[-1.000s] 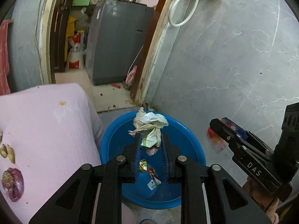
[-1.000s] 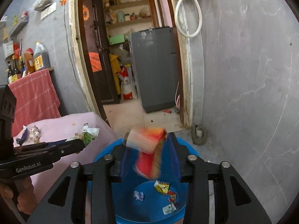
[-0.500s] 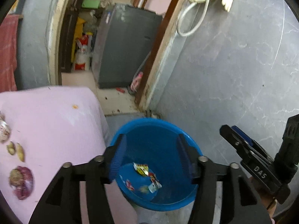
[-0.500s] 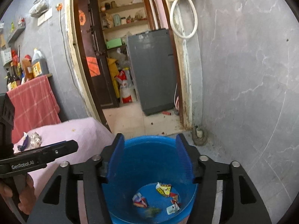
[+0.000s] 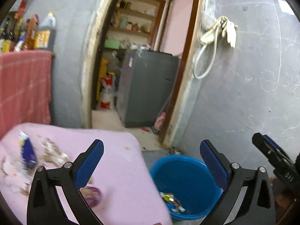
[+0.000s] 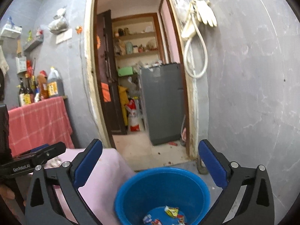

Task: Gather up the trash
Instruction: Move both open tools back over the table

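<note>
The left gripper (image 5: 151, 159) has its jaws opening, spread wide, with nothing between the blue pads; it holds nothing. The right gripper (image 6: 150, 159) likewise has its jaws opening, wide apart and empty. Both point slightly downward toward a blue bucket (image 6: 131, 193) that stands on the floor just beside the corner of a desk (image 5: 120, 168) covered with pink cloth. Crumpled wrappers (image 6: 171, 214) lie at the bottom of the bucket. More trash lies on the desk: a blue packet (image 5: 28, 152) near the left edge, a blurred heap of scraps (image 5: 54, 153) just beside it, and a purple onion (image 5: 91, 195) nearer the camera, partly behind the left finger of the left gripper. In the left wrist view the right gripper shows at the right edge, beyond the bucket; in the right wrist view the left gripper shows at the left edge, above the desk. Behind the bucket an open doorway shows a grey cabinet (image 6: 163, 103). A white hose (image 6: 196, 56) hangs on the wall to the right.
</note>
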`<state>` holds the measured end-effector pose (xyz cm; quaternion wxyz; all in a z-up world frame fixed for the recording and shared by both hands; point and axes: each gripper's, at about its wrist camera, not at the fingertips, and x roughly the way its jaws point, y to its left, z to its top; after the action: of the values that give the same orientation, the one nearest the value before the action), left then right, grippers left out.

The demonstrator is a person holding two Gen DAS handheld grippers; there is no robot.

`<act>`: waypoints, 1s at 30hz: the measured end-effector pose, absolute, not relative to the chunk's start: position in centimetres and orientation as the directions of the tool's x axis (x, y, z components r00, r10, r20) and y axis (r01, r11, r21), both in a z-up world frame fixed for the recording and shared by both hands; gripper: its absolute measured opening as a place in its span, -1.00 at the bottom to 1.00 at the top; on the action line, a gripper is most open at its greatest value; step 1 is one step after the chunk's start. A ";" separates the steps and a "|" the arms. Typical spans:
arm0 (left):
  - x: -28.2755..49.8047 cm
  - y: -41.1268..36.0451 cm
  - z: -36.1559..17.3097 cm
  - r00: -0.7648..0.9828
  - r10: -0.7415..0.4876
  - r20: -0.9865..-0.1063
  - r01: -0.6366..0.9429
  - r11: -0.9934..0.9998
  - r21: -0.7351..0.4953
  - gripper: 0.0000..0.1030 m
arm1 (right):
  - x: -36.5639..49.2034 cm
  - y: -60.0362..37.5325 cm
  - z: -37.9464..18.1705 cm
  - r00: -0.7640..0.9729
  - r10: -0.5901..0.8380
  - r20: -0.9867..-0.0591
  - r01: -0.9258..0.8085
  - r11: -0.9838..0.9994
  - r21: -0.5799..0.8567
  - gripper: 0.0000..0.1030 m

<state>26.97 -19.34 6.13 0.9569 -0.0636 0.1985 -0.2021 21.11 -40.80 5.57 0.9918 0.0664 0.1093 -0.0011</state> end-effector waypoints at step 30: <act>20.8 -0.6 7.0 0.950 -0.127 -0.287 0.084 0.984 -0.159 0.96 | 19.1 -27.0 7.8 0.982 0.185 -0.046 -0.179 0.977 0.116 1.00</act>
<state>20.76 -0.61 6.99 0.9846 -0.0725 0.1495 -0.0535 19.13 -27.04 7.78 0.9938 0.0558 0.0282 0.0914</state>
